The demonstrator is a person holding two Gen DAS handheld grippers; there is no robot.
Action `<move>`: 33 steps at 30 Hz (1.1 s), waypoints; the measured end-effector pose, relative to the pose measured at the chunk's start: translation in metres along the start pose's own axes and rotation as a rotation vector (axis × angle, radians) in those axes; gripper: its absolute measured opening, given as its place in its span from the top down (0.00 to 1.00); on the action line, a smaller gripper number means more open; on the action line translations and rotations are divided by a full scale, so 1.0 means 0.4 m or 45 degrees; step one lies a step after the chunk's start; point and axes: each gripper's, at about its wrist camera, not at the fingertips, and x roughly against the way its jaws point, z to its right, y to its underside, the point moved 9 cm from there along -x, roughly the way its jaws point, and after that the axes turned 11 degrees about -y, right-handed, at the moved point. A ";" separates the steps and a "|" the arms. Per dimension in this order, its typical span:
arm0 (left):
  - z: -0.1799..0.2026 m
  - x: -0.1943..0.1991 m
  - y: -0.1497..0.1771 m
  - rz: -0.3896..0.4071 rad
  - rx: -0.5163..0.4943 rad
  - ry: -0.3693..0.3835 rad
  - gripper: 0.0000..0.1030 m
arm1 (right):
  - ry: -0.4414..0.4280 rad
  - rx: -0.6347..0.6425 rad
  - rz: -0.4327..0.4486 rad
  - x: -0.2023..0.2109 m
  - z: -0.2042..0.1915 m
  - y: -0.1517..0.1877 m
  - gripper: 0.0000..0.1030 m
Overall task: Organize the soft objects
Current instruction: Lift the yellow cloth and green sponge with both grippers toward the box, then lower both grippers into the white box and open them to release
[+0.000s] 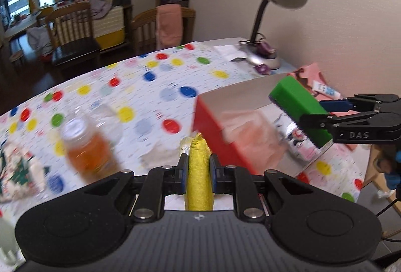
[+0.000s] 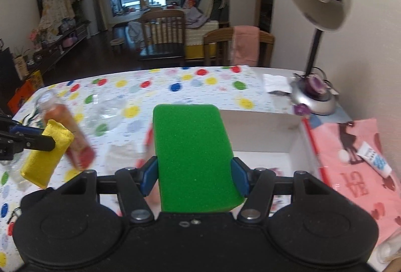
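My left gripper (image 1: 198, 164) is shut on a yellow sponge (image 1: 199, 171), held edge-on above the spotted tablecloth (image 1: 150, 86). From the right wrist view the same yellow sponge (image 2: 46, 154) hangs at the left in that gripper (image 2: 37, 137). My right gripper (image 2: 195, 171) is shut on a green sponge (image 2: 195, 156), its blue pads pressing both sides. The green sponge (image 1: 298, 109) and the right gripper (image 1: 315, 111) hover over a red box with a white inside (image 1: 208, 119). Something pink and blurred lies in the box.
A bottle of orange liquid (image 1: 87, 146) stands left of the box. A desk lamp (image 2: 323, 1) stands at the far right by the wall. A pink printed cloth (image 2: 351, 171) with a tube (image 2: 373, 159) lies right of the box (image 2: 263, 131). Chairs stand beyond the table.
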 end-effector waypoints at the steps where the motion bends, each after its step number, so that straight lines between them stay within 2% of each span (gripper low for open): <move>1: 0.022 -0.006 -0.011 -0.001 -0.004 0.009 0.84 | 0.009 -0.009 0.000 0.002 0.023 0.000 0.41; 8: 0.164 -0.062 -0.073 -0.014 -0.087 0.056 0.84 | 0.071 -0.051 -0.026 -0.007 0.160 0.014 0.41; 15: 0.265 -0.147 -0.131 -0.062 -0.150 0.076 0.84 | 0.089 -0.054 -0.083 -0.035 0.240 0.043 0.41; 22: 0.351 -0.252 -0.180 -0.093 -0.198 0.087 0.84 | 0.107 0.018 -0.152 -0.073 0.256 0.077 0.40; 27: 0.387 -0.340 -0.187 -0.169 -0.172 0.088 0.84 | 0.126 0.010 -0.206 -0.096 0.265 0.104 0.40; 33: 0.386 -0.435 -0.176 -0.267 -0.127 0.063 0.84 | 0.149 0.046 -0.261 -0.131 0.262 0.131 0.39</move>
